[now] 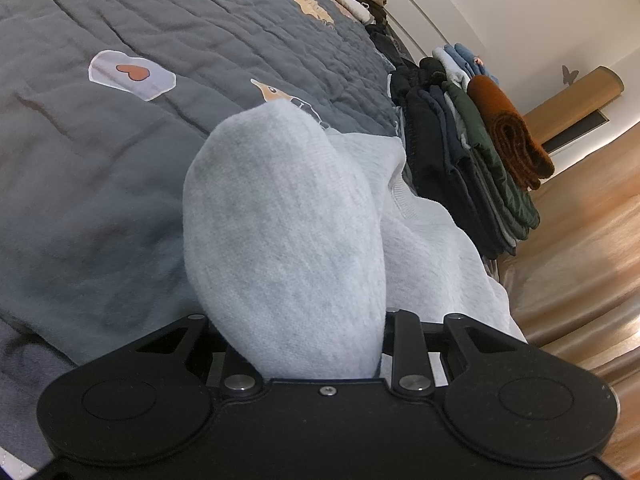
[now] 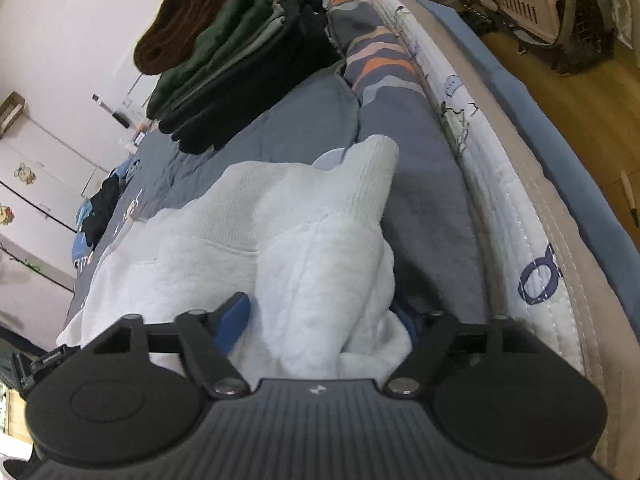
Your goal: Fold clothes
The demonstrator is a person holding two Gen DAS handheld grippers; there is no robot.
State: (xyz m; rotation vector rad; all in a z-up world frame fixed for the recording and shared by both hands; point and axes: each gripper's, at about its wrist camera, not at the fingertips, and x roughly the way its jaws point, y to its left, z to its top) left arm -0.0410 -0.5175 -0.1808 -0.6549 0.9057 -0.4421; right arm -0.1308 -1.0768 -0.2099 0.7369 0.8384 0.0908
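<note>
A pale grey sweatshirt (image 1: 280, 220) lies bunched on the dark grey quilt (image 1: 120, 160) of a bed. A thick fold of it rises straight out of my left gripper (image 1: 304, 320), which is shut on it; the cloth hides both fingertips. In the right wrist view the same sweatshirt (image 2: 248, 240) is heaped between the jaws of my right gripper (image 2: 320, 320). Its blue left finger (image 2: 236, 320) stands beside the cloth and the right finger is buried under a loose fold. The jaws stand wide and the cloth lies slack between them.
A stack of folded dark clothes (image 1: 472, 152) with a rust-brown piece on top (image 1: 508, 128) sits on the bed just beyond the sweatshirt, also the stack (image 2: 240, 52) in the right view. The mattress edge (image 2: 500, 200) runs close on the right, with wooden floor (image 1: 580, 240) below.
</note>
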